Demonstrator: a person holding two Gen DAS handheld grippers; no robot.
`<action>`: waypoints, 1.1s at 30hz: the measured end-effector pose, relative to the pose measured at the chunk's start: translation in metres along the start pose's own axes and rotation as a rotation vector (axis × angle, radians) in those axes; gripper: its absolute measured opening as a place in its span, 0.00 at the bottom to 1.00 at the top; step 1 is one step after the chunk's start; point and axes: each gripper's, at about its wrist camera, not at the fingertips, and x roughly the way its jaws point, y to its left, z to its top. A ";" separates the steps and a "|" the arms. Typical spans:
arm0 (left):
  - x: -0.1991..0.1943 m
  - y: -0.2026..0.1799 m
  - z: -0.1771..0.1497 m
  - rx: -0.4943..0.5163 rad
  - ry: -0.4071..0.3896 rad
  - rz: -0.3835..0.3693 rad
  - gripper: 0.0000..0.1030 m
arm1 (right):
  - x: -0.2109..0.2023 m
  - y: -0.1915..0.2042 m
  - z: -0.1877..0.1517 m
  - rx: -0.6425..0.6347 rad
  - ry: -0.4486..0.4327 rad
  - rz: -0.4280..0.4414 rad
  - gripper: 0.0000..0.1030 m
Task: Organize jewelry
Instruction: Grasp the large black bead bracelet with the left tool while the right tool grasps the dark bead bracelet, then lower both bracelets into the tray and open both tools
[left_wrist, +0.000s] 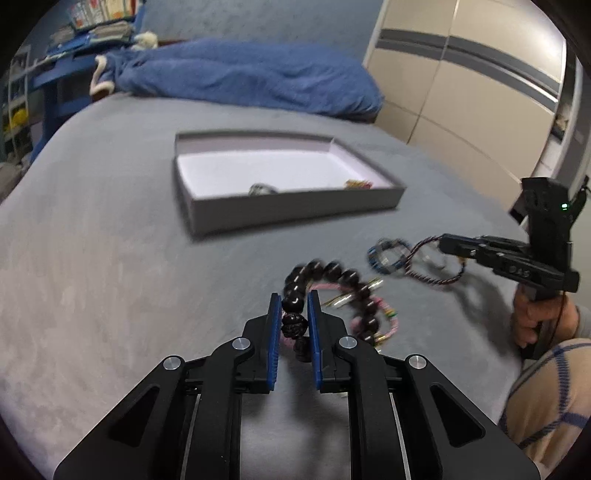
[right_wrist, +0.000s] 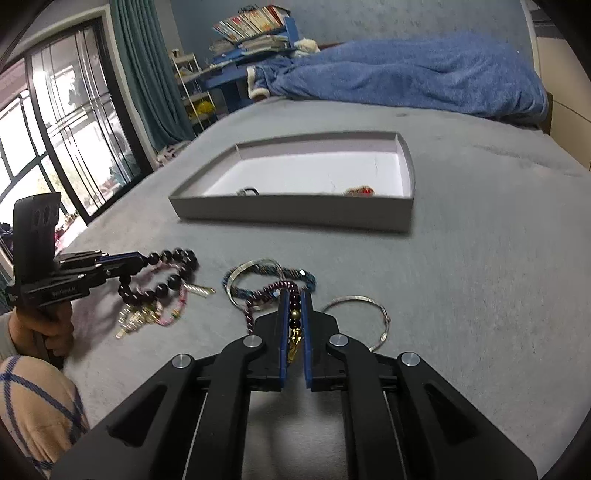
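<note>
My left gripper (left_wrist: 294, 297) is shut on a dark bead bracelet (left_wrist: 332, 273), which hangs off the grey bed; it also shows in the right wrist view (right_wrist: 173, 275). A pink cord bracelet (left_wrist: 388, 321) and gold pieces lie under it. My right gripper (right_wrist: 294, 295) is shut on a purple bead bracelet (right_wrist: 269, 291); from the left view the right gripper (left_wrist: 441, 243) holds that purple bracelet (left_wrist: 436, 271). A blue braided bangle (right_wrist: 266, 275) and a silver ring bangle (right_wrist: 369, 314) lie by it. The open grey box (right_wrist: 295, 212) holds a silver piece (right_wrist: 248, 192) and a red-gold piece (right_wrist: 360, 191).
A blue blanket (right_wrist: 406, 74) lies at the bed's far end. A blue shelf with books (right_wrist: 251, 33) and a window (right_wrist: 55, 122) stand at the left. A beige wardrobe (left_wrist: 461, 92) stands at the right. My sleeve (right_wrist: 37, 406) is at the near left.
</note>
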 end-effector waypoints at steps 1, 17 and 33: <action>-0.003 -0.002 0.003 0.003 -0.011 -0.007 0.14 | -0.002 0.001 0.003 -0.004 -0.008 0.005 0.06; -0.027 -0.043 0.077 0.112 -0.138 -0.063 0.14 | -0.012 -0.002 0.066 -0.035 -0.084 0.026 0.06; 0.000 -0.024 0.151 0.045 -0.234 -0.024 0.14 | 0.050 0.006 0.132 -0.096 -0.050 0.032 0.06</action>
